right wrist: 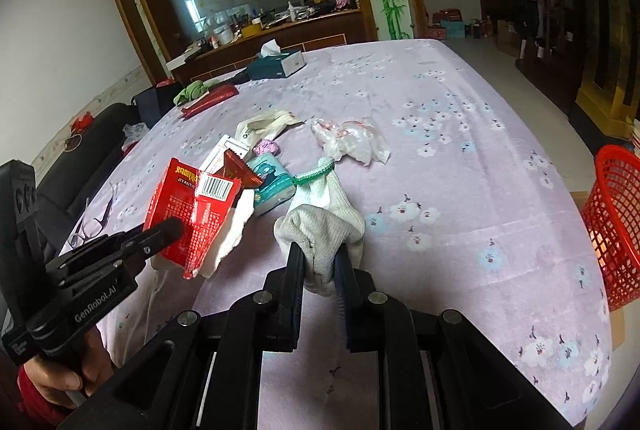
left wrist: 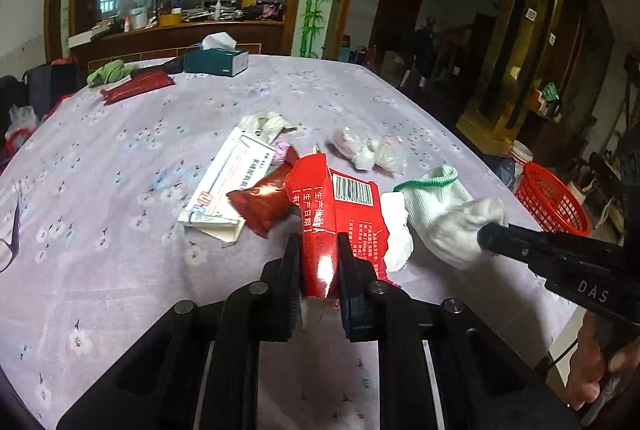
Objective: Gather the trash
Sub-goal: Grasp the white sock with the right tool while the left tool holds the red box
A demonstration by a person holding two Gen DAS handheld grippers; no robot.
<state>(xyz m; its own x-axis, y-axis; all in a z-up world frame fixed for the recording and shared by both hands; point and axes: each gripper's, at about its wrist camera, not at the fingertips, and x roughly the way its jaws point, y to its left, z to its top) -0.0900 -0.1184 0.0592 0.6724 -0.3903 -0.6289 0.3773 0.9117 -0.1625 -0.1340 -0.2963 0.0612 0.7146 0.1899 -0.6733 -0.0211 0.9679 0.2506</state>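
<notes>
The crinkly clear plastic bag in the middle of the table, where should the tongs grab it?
Probably by a puffed-up fold near the middle of the clear plastic bag, coming down from above. It lies flat and crumpled on the table, so its edges hug the cloth, but the raised wrinkles offer something to pinch. Both tongs are busy now: the right holds the white glove, the left the red wrapper.

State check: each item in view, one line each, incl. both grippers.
Left gripper: shut on red snack packet.
Red snack packet: torn open, lifted off table.
Right gripper: shut on white knit glove.
White knit glove: pinched at one end, green cuff trailing on table.
Teal tissue box: open, tissue sticking up.
Red plastic basket: upright beside table.
Clear plastic wrappers: crumpled, lying loose.
</notes>
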